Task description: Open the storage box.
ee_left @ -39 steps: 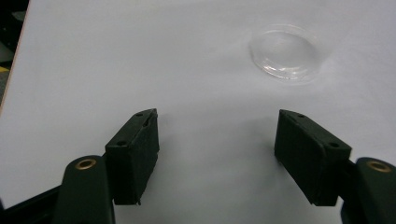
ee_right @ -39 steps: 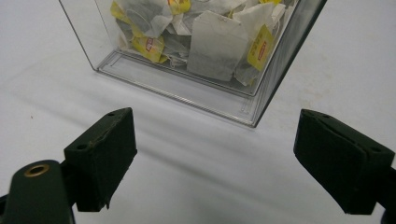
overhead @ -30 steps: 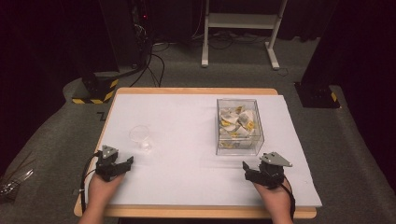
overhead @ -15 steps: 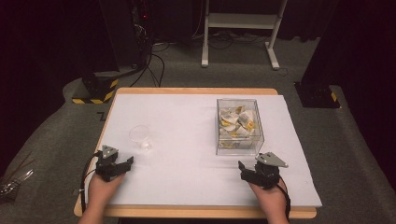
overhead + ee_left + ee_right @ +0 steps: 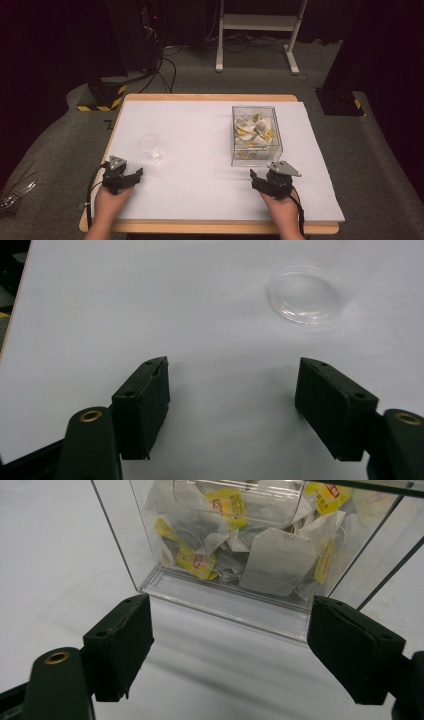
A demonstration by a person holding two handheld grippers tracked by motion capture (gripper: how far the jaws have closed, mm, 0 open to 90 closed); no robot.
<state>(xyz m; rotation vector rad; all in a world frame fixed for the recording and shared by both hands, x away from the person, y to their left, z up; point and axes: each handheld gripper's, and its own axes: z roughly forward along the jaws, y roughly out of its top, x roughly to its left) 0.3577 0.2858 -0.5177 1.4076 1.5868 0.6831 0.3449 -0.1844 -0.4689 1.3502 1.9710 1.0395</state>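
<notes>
Right tongs [image 5: 260, 178] spread, nearing the clear tea-bag box [image 5: 256, 134]; left tongs [image 5: 131, 176] spread, facing the clear cup [image 5: 150, 145].

Table [image 5: 200, 125], white-covered: clear cup [image 5: 150, 145] just ahead of left tool [image 5: 131, 175]; tea-bag box [image 5: 256, 135] just ahead of right tool [image 5: 256, 179].

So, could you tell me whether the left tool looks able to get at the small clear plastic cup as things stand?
Probably yes: the left tool is open, and bare white table surface lies between it and the small clear plastic cup, slightly to one side of its line.
</notes>
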